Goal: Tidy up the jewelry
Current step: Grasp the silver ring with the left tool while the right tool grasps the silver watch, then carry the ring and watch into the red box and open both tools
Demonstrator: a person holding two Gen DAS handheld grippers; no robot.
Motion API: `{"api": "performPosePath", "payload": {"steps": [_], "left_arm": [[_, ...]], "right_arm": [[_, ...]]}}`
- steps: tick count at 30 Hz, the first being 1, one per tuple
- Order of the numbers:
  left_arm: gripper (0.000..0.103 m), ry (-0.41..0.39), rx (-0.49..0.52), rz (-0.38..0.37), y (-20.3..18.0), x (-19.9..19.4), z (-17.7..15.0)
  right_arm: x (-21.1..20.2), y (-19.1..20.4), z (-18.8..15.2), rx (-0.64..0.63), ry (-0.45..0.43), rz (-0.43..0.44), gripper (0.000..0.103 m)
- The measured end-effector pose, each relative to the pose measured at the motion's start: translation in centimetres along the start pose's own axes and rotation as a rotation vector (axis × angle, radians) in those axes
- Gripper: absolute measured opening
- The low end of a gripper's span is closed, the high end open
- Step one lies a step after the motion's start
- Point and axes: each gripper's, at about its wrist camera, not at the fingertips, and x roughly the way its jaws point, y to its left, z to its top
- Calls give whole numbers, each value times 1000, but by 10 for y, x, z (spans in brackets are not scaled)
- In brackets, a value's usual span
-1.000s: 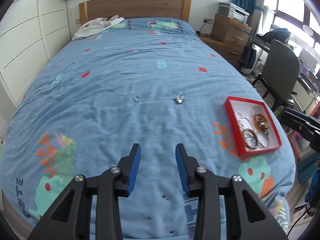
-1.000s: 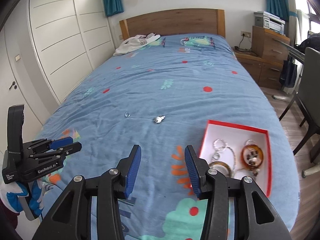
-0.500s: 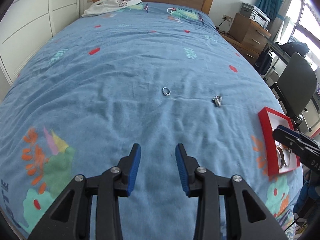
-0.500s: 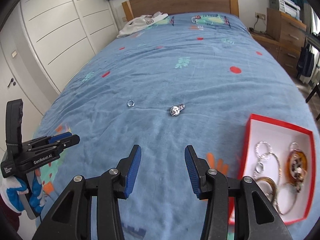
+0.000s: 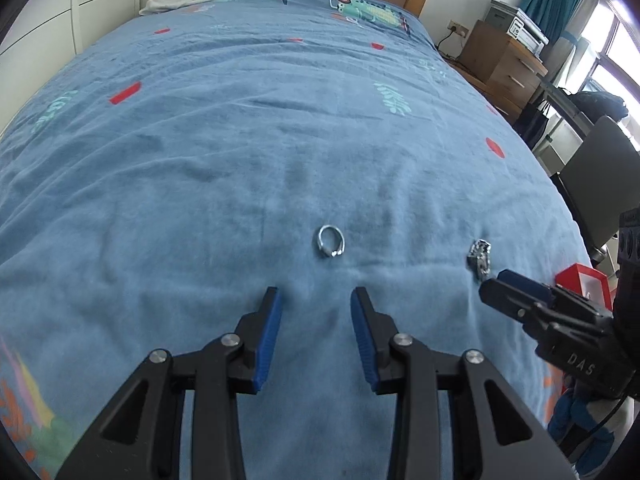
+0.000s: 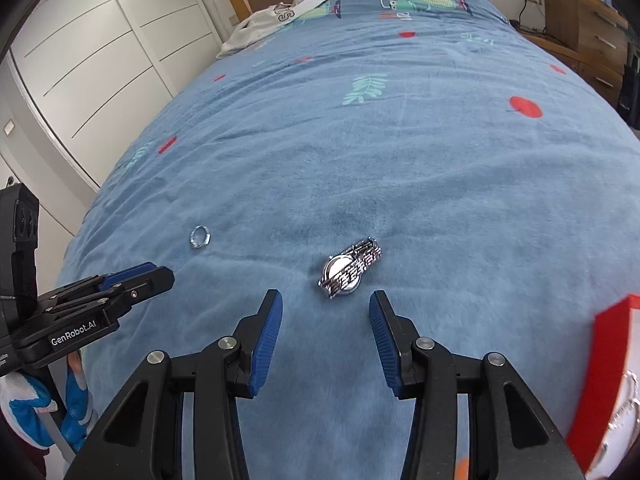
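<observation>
**Two grippers lined up over loose jewelry on the bed**

The left gripper (image 5: 316, 308) hung over the blue bedspread (image 5: 248, 152) with its fingers partly spread and nothing between them, the gap aimed at the silver ring (image 5: 330, 241) lying flat just beyond the tips. The right gripper (image 6: 326, 312) was likewise empty with a moderate gap, its tips flanking the near side of the small silver watch (image 6: 350, 267), which lay on its side on the cover. Each piece sat well in from the bed's edges, toward the foot. The red box (image 6: 608, 364), at the bed's right edge near the foot, seemed the intended home for both. Each tool apparently took the nearer piece, its jaws wide enough to straddle it
</observation>
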Motion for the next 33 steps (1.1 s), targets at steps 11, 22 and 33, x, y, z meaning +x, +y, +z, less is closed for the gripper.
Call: {"api": "performPosePath", "payload": {"steps": [11,22,33], "left_arm": [[30,-24,60,47,-15,34,14],[16,-41,58,24,-15,27,11],[15,-53,69,-1,-25,-3,-2]], "right_arm": [[23,-3,8,-17,-25,3,45],[21,-5,6,-16,-52,23,23],[-12,2,-7,-19,-95,46,23]]}}
